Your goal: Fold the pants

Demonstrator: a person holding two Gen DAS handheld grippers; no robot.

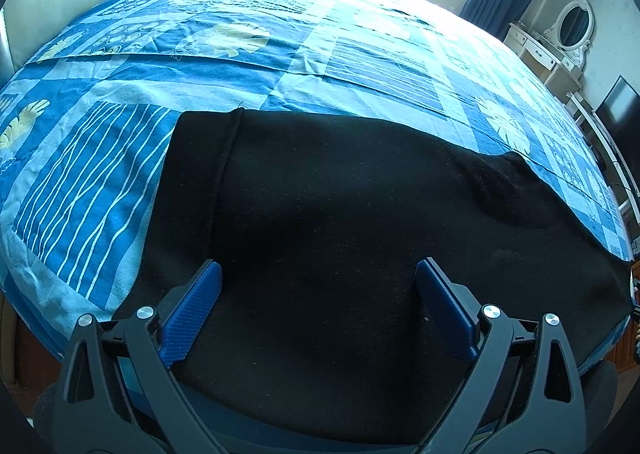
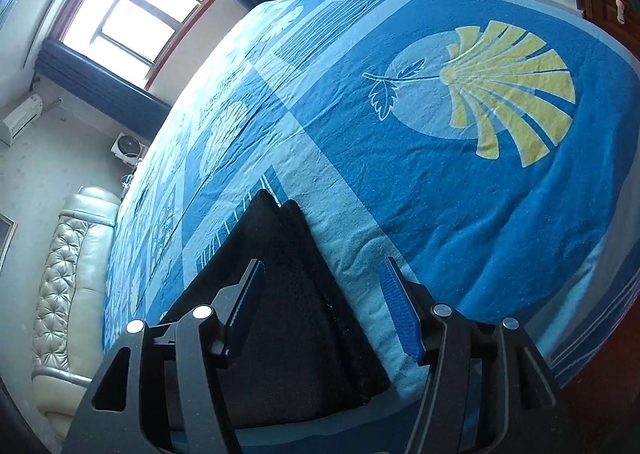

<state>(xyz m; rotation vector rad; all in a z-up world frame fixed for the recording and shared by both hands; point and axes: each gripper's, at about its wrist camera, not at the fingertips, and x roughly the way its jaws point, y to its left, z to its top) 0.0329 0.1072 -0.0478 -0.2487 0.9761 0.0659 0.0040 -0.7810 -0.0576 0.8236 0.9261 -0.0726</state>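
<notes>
Your left claw (image 1: 318,286) hangs over the black pants (image 1: 340,254) with its jaws wide apart and nothing clamped. The pants lie flat on the blue bedspread (image 1: 240,66). Your right claw (image 2: 322,294) stands apart too — empty, over the pants' edge.

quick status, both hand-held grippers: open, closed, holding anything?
Left hand-held gripper: open wide above the black pants, holding nothing.
Right hand-held gripper: open, pants between the jaws but not gripped.

Blue patterned bedspread (image 1: 328,66), cream tufted headboard (image 2: 68,274), window (image 2: 132,2), white dresser (image 1: 548,54)
</notes>
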